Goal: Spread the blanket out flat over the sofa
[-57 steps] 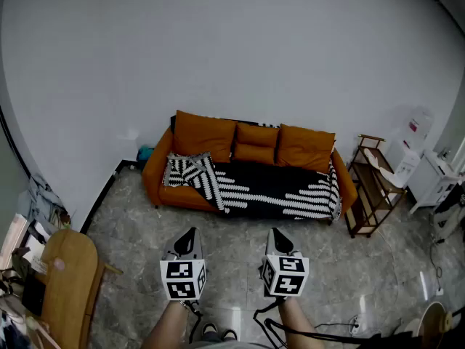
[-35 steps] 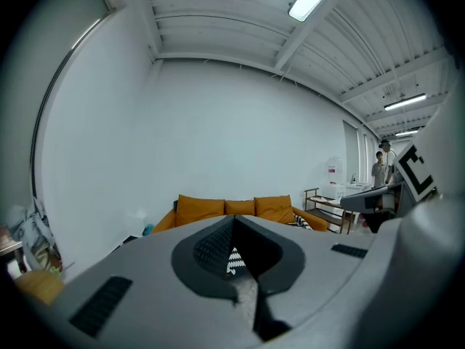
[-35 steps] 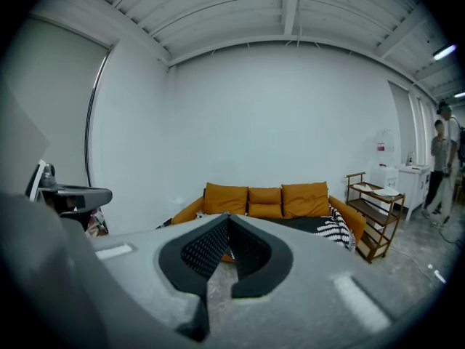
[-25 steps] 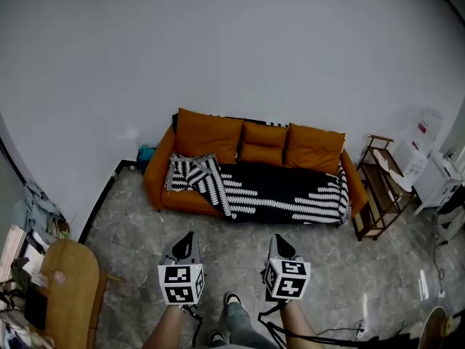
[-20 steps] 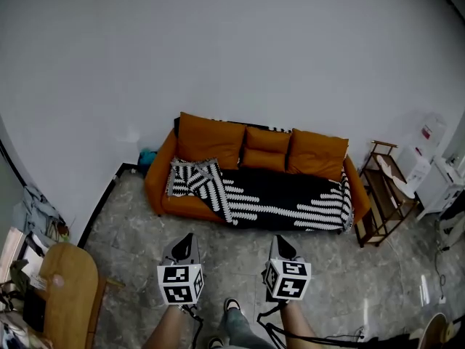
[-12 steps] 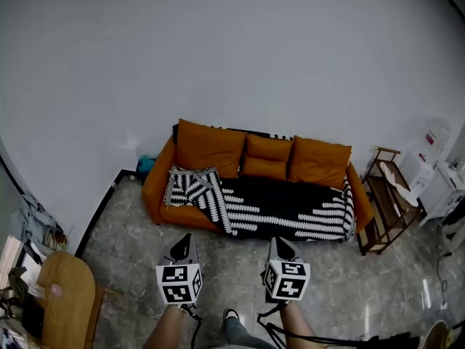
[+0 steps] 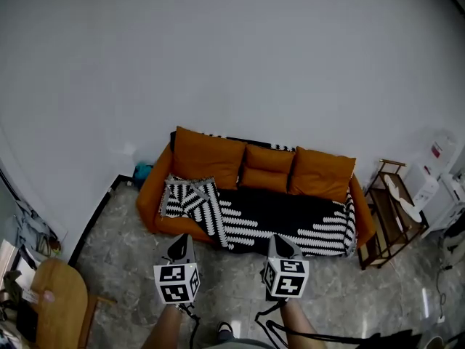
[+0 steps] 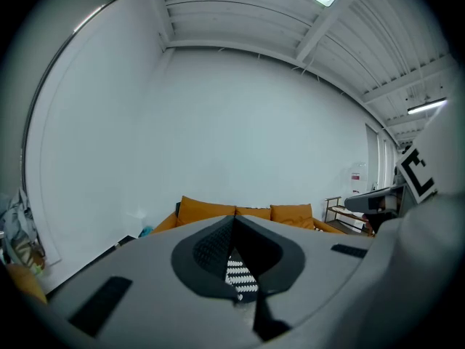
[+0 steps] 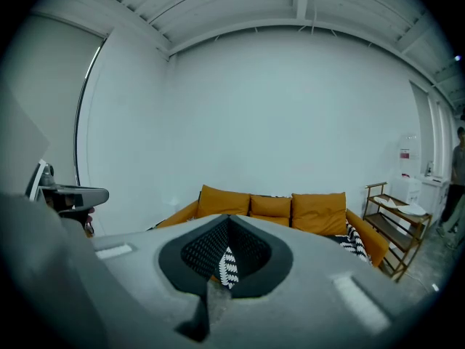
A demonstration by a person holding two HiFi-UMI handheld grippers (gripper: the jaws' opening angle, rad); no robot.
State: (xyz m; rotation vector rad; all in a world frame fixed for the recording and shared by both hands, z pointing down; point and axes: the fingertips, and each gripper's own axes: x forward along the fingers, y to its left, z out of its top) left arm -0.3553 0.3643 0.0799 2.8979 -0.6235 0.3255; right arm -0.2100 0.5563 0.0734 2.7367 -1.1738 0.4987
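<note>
An orange sofa (image 7: pixel 265 167) with three back cushions stands against the white wall. A black-and-white patterned blanket (image 7: pixel 290 213) covers its seat and lies bunched in folds at the left end (image 7: pixel 190 197). My left gripper (image 7: pixel 180 246) and right gripper (image 7: pixel 280 244) are held side by side over the floor, short of the sofa's front edge, both pointing at it. Each is shut with nothing between its jaws. In the left gripper view the sofa (image 8: pixel 251 211) shows beyond the left gripper (image 8: pixel 234 218). The right gripper view has the sofa (image 9: pixel 272 204) past the right gripper (image 9: pixel 227 217).
A wooden shelf rack (image 7: pixel 389 213) stands right of the sofa, with white appliances (image 7: pixel 430 174) behind it. A round wooden table (image 7: pixel 52 304) sits at the lower left. A teal object (image 7: pixel 142 171) lies beside the sofa's left arm. Grey marbled floor (image 7: pixel 232 286) lies in front.
Both grippers have moved forward together toward the sofa, which now sits closer and lower in the head view. Their jaws have stayed shut and the blanket has not moved.
</note>
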